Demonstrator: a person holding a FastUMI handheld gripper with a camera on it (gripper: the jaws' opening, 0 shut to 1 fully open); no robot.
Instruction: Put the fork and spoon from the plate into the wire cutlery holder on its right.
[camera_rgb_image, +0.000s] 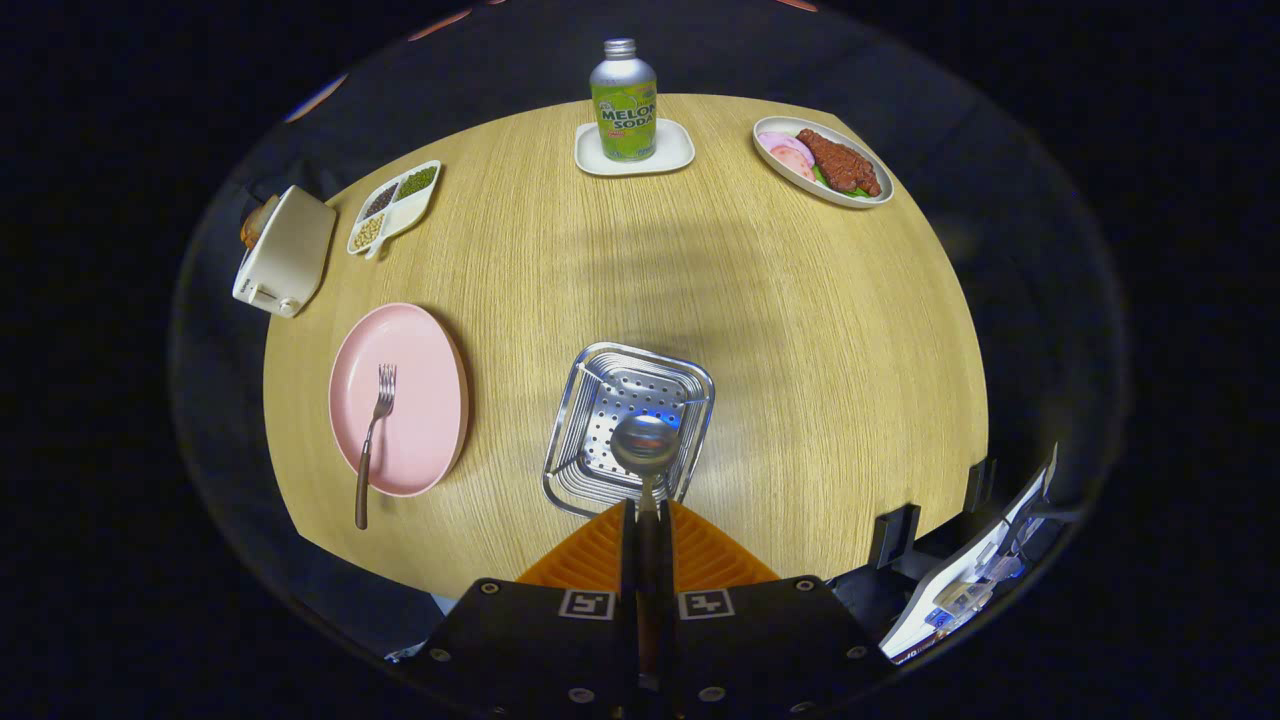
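My gripper (646, 515) is shut on the spoon's dark handle, its orange fingers (590, 560) pressed together around it. The spoon (645, 445) points forward, and its shiny bowl hangs over the open top of the metal cutlery holder (600, 385), which stands just ahead of the fingers. To the holder's left lies the pink plate (425, 345). The fork (373, 430) rests on it, tines pointing away, with its brown handle sticking out over the plate's near rim.
Across the round wooden table (800, 330) stand a soda bottle (623, 100) on a white coaster, a plate of meat (822, 160) at the far right, a divided snack dish (395, 205) and a cream toaster (285, 250) at the far left. Papers (965, 590) sit beyond the table's near right edge.
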